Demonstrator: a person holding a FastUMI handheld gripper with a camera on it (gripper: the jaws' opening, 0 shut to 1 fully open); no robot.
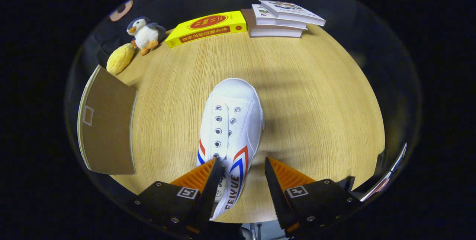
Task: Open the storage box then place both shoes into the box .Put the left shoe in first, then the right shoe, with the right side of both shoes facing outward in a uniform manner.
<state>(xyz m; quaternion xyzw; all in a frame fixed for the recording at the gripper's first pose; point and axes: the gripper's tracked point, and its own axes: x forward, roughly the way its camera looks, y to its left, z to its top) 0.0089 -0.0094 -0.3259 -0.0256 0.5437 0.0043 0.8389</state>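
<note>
- Canvas shoe (pixel 230 128) in white, low-cut, with a rounded rubber toe cap, two rows of metal eyelets without laces, and red and blue chevron stripes on both flanks.
- Its toe points away from the gripper (pixel 240 169); its heel end lies between the fingers, close against the left finger and apart from the right one.
- Ribbed, wedge-shaped fingers (pixel 199 177) point forward over the table and stand spread apart; the jaws are open, and they do not press the shoe from both sides.
- Pale wood-grain table (pixel 316 95), smooth, with fine straight lines running away from the gripper.
- Flat brown cardboard panel (pixel 106 128) with a pale edge and a small rectangular mark lies at the table's left side, well left of the shoe.
- Beyond the shoe, along the far edge: a bumpy yellow plush piece (pixel 120 58), a soft penguin toy (pixel 146 34) touching or just beside it, a thick yellow book (pixel 206 28) lying flat, and a stack of books (pixel 282 19).
</note>
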